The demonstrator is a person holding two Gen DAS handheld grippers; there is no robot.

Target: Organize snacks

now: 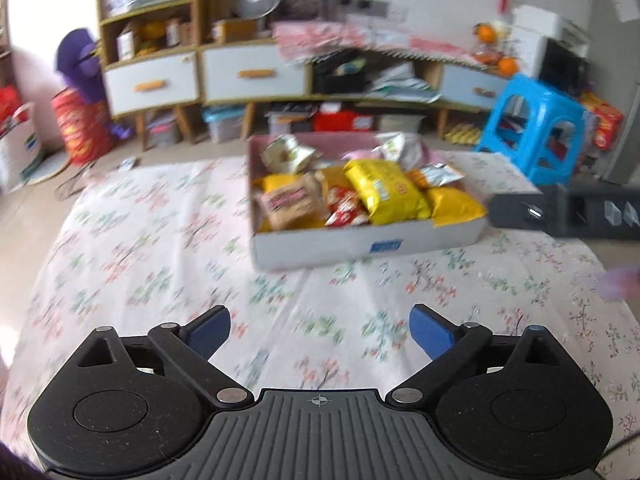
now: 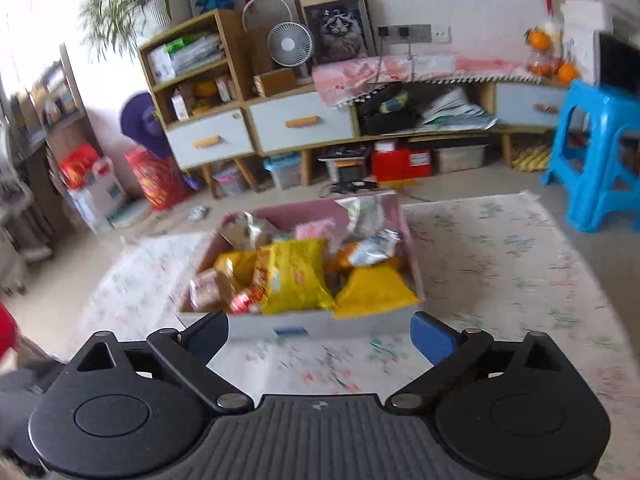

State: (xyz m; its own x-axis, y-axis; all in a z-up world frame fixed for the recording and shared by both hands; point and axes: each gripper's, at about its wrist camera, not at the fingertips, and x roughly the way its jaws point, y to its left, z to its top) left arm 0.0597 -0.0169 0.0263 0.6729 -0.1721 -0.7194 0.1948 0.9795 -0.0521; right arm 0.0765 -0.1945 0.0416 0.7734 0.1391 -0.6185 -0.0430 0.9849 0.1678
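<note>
A shallow cardboard box [image 1: 320, 246] with pink inner walls sits on the floral tablecloth [image 1: 160, 240], filled with several snack bags. A large yellow bag [image 1: 384, 192] lies on top, with a brown bag [image 1: 290, 204] and a red packet [image 1: 346, 210] beside it. My left gripper [image 1: 320, 334] is open and empty, well short of the box. The right gripper's dark body [image 1: 568, 212] shows at the box's right end. In the right wrist view the box [image 2: 320, 326] lies just ahead of my open, empty right gripper [image 2: 320, 338], with the yellow bag [image 2: 296, 276] on top.
A blue plastic stool [image 1: 536, 128] stands beyond the table at the right; it also shows in the right wrist view [image 2: 596, 152]. A low cabinet with drawers [image 1: 248, 74] and a shelf lines the back wall. Bags and bins stand on the floor at the left.
</note>
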